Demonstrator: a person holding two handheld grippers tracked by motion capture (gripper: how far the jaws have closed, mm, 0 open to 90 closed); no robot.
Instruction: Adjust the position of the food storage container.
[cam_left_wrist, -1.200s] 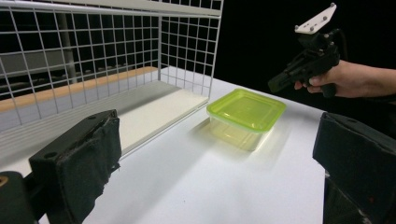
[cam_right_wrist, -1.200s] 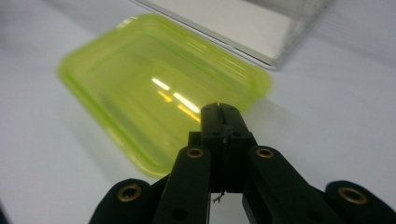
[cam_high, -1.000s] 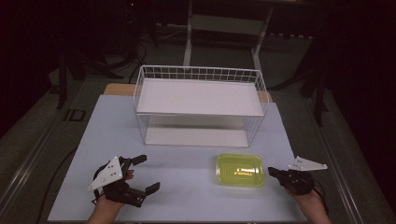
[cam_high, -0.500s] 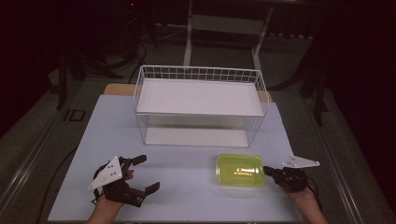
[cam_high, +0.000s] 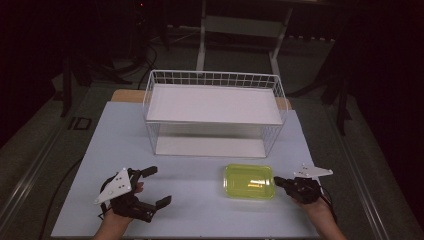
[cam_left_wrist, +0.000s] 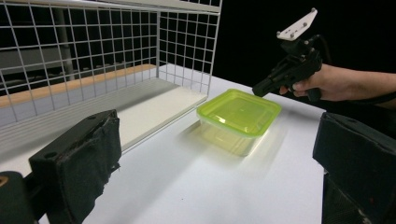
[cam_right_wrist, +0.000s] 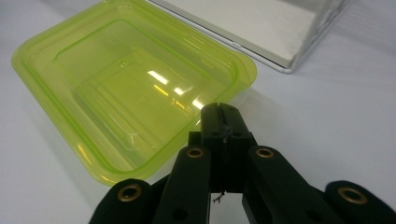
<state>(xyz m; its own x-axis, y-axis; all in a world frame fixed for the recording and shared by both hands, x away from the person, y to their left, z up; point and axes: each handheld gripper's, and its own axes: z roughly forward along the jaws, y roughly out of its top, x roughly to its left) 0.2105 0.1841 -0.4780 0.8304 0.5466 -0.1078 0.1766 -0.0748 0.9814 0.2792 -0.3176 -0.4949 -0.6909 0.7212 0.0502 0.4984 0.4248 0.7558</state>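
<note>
A translucent yellow-green lidded container (cam_high: 249, 181) (cam_left_wrist: 239, 109) (cam_right_wrist: 126, 88) rests on the white table, in front of the wire rack. My right gripper (cam_high: 276, 181) (cam_left_wrist: 258, 88) (cam_right_wrist: 222, 112) is shut with nothing between its jaws. Its joined tips sit at the container's right rim; whether they touch it I cannot tell. Over the table's front left, well apart from the container, my left gripper (cam_high: 157, 186) (cam_left_wrist: 217, 186) is held open, its jaws wide and empty.
A white wire rack (cam_high: 215, 80) (cam_left_wrist: 187, 46) with a white shelf board (cam_right_wrist: 252, 28) stands at the back middle of the table (cam_high: 200, 170). Dark floor and stand legs lie beyond the table's edges.
My right gripper has slid left, up to the container's right rim. The left gripper and the container have stayed put.
</note>
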